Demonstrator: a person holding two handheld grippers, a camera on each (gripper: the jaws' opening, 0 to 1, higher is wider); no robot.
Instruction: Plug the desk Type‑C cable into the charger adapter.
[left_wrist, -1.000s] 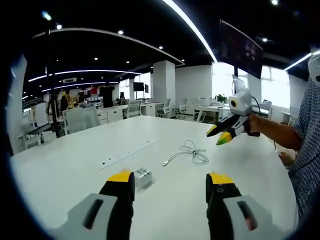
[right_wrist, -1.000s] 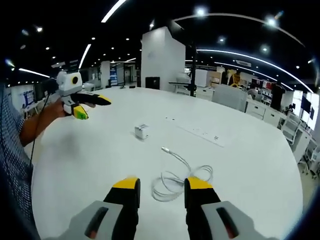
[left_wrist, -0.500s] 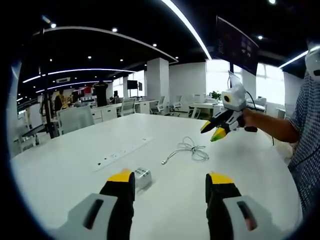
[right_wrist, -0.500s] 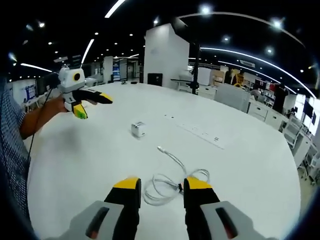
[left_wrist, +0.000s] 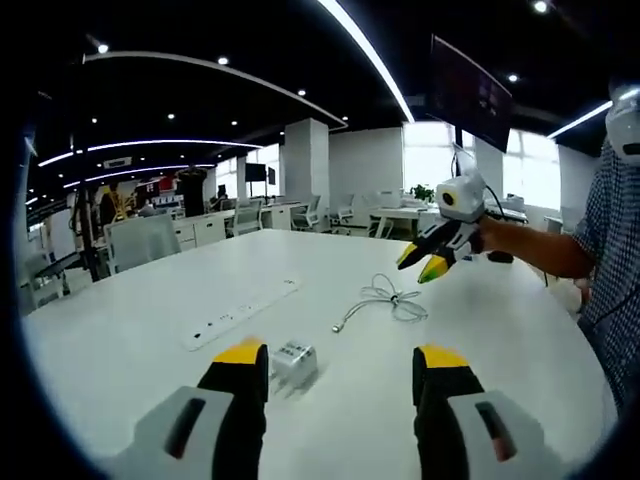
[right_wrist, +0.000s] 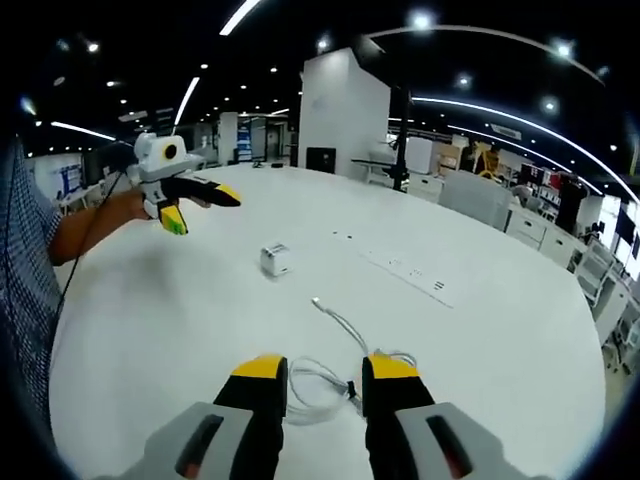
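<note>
Type-C cable (right_wrist: 330, 365): thin, white, loosely coiled on the smooth white counter (right_wrist: 180, 310), one straight end running out to a small plug tip. In the right gripper view we log the coil just beyond the right claw (right_wrist: 324, 368), partly hidden behind its yellow-tipped jaws, which stand apart and hold nothing. In the left gripper view the same cable (left_wrist: 385, 300) lies farther out, mid-counter, with the right claw (left_wrist: 418, 262) hovering above and beyond it, held by a hand on a checked sleeve (left_wrist: 610, 240). Charger adapter (left_wrist: 293, 358): a small white boxy block with rounded edges, sitting just beside the left jaw of the left claw (left_wrist: 340, 360); we cannot tell whether they touch. The jaws there are released, wide apart, nothing between them. In the right gripper view the adapter (right_wrist: 274, 259) sits well apart from the cable, and the left claw (right_wrist: 200, 203) hangs above the counter to its left, jaws parted. A long flat white power strip (left_wrist: 240, 313) lies near the adapter; its sockets are too small to make out. Office desks and chairs (left_wrist: 250, 215) stand in the background.
</note>
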